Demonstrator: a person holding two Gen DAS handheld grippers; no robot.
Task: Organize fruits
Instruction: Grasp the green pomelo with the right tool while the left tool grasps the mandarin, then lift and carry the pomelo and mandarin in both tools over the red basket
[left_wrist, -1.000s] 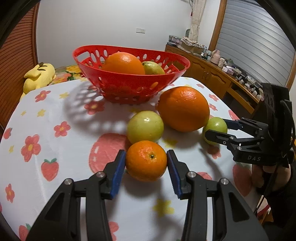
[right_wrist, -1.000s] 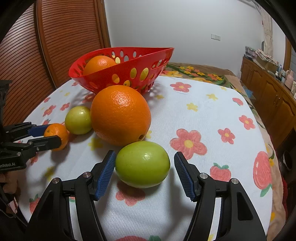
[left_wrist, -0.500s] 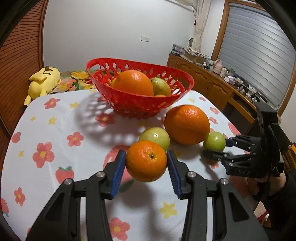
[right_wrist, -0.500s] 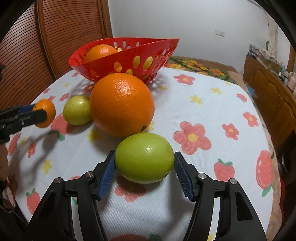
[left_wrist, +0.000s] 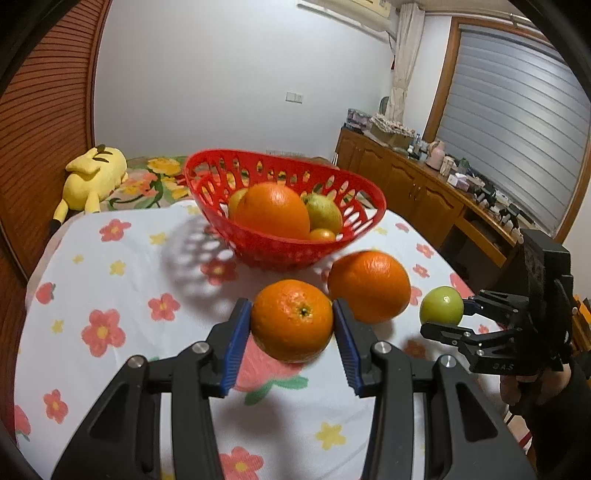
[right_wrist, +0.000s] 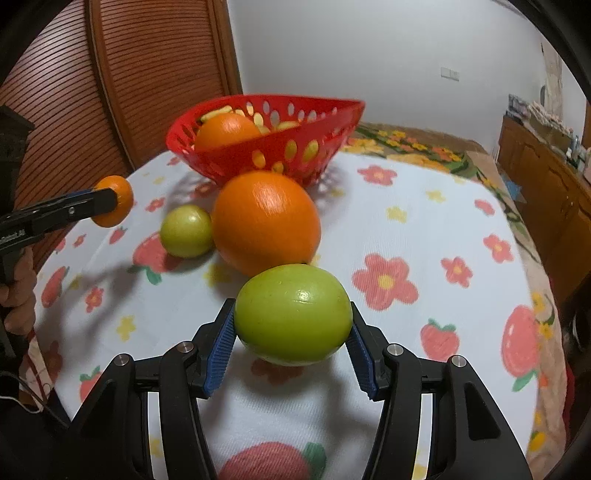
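My left gripper (left_wrist: 291, 307) is shut on a small orange (left_wrist: 291, 321) and holds it above the cloth, short of the red basket (left_wrist: 273, 253). The basket contains a big orange (left_wrist: 273, 210), a green fruit (left_wrist: 325, 212) and a small orange (left_wrist: 322, 234). My right gripper (right_wrist: 291, 308) is shut on a green fruit (right_wrist: 293, 314), its blue pads pressing both sides. Just beyond it on the cloth lie a large orange (right_wrist: 266, 221) and a smaller green fruit (right_wrist: 186, 230). The left gripper (right_wrist: 110, 201) with its orange shows at the left of the right wrist view.
A flowered tablecloth (left_wrist: 110, 314) covers the table. A yellow plush toy (left_wrist: 94, 177) lies past the far left edge. A wooden sideboard (left_wrist: 424, 184) with clutter runs along the right wall. A person's hand (right_wrist: 16, 284) holds the left gripper's handle.
The left gripper has lifted the small orange off the cloth and carried it nearer the basket. The right gripper's jaws have closed from a loose gap onto the green fruit.
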